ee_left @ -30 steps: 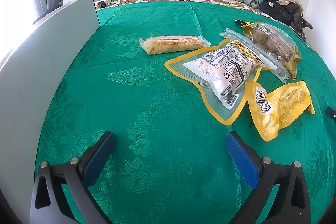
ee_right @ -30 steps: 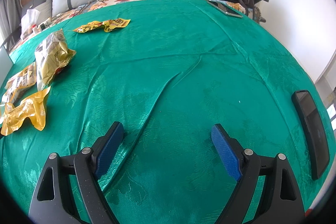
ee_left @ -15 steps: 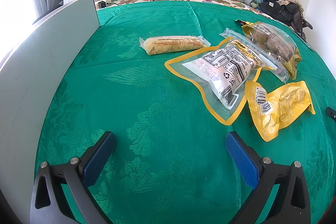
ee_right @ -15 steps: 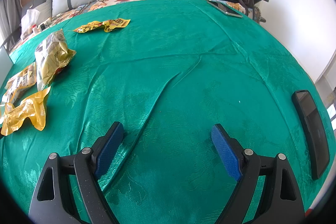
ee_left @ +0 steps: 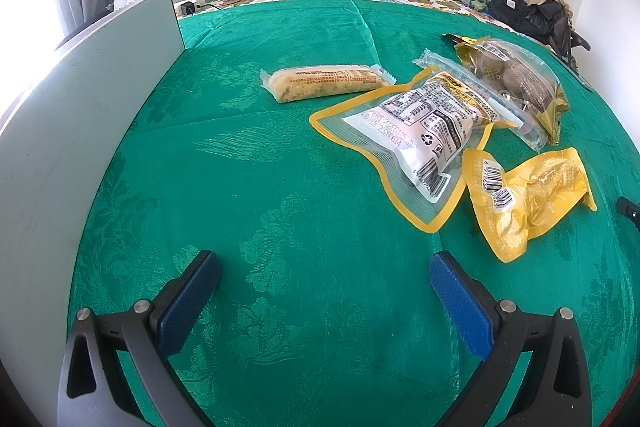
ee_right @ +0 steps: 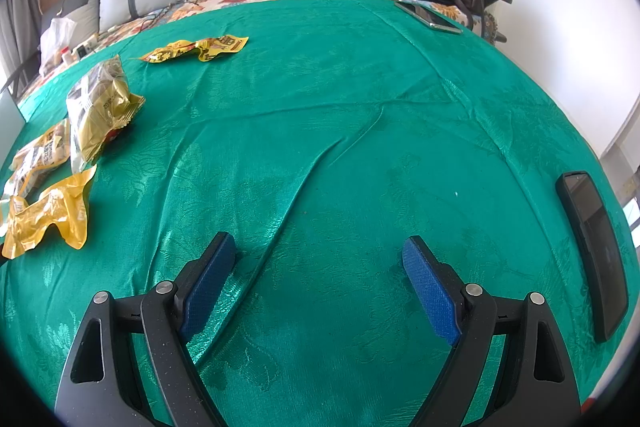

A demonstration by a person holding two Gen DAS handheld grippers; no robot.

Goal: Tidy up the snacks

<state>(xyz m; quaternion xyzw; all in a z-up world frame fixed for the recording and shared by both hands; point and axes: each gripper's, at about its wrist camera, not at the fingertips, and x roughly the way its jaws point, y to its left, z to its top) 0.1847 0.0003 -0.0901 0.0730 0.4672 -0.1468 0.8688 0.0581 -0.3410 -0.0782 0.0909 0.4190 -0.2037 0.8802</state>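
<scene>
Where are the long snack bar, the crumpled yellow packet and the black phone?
long snack bar (ee_left: 326, 83), left wrist view, middle of wrapper.
crumpled yellow packet (ee_left: 536, 195), left wrist view, bulging middle.
black phone (ee_right: 592, 251), right wrist view, screen.

On the clear yellow-edged plastic pouch (ee_left: 416, 135) we read "20260115" and "20260614" beside a recycling sign. Right of that pouch, the crumpled yellow foil packet (ee_left: 528, 199) bears a barcode starting "6 9726".

No change is seen in either wrist view between the earlier pictures and now. No packet has been shifted on the green bedspread (ee_left: 280, 155), and neither the left gripper (ee_left: 324, 267) nor the right gripper (ee_right: 318, 247) has been moved, opened or closed.
</scene>
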